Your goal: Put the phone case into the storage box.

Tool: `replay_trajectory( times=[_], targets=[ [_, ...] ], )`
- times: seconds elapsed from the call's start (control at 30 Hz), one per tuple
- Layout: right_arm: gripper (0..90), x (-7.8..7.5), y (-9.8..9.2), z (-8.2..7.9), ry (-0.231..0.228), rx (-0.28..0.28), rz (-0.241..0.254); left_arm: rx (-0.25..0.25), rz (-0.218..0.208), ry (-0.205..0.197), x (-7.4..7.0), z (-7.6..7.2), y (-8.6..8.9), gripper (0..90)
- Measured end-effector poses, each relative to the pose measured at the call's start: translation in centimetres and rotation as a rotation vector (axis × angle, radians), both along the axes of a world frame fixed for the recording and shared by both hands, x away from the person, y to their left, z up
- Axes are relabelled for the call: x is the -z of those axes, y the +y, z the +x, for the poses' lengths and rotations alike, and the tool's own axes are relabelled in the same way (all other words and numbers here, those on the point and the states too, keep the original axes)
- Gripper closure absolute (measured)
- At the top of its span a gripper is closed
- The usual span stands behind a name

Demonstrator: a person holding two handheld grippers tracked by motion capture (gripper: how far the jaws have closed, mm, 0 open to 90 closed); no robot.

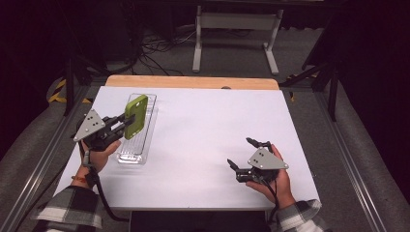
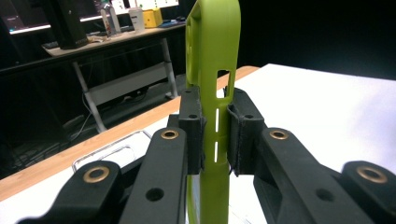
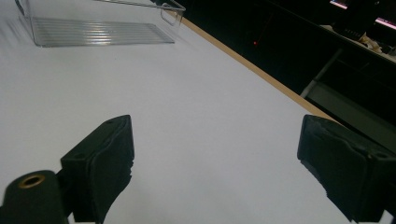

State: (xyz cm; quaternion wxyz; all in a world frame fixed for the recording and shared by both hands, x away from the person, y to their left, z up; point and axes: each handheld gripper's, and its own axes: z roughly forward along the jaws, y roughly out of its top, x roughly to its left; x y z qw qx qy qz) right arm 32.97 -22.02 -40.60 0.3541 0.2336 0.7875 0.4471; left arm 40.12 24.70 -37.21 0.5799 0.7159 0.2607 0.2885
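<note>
left gripper clamped on green phone case above clear tray

the right gripper (image 1: 241,153) lay nearest us, low on the right part of the white table (image 1: 203,145), its jaws spread wide with nothing between them. in the right gripper view we saw its two black pads (image 3: 100,163) well apart over bare table top. the hand (image 1: 278,181) that held it rested at the near edge, a plaid sleeve (image 1: 300,217) behind it.

farther off and to the left, the left gripper (image 1: 123,122) was clenched on a green phone case (image 1: 135,116). in the left gripper view we saw the case (image 2: 212,70) standing upright on edge between the pads (image 2: 191,126), both pressed against its sides near the lower end. the case hung over a clear plastic tray (image 1: 145,145) that lay lengthwise on the left part of the table; we could not tell whether the case touched the tray.

beyond the table's wooden far edge (image 1: 193,82) we saw a dark floor with cables (image 1: 154,48) and the white legs of a desk (image 1: 237,34).
</note>
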Motion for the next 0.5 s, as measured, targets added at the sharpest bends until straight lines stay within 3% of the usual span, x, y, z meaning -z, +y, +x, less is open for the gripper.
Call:
replay_trajectory(
  times=[0.13,0.5],
  targets=[
    [11.9,0.1,0.1,0.1,0.009,0.0,0.0,0.013,0.009,0.011,0.0,0.9,0.1,78.6],
    [11.9,0.2,0.0,0.3,0.018,0.005,-0.001,-0.016,0.047,0.052,-0.1,3.5,0.1,78.5]
  ],
)
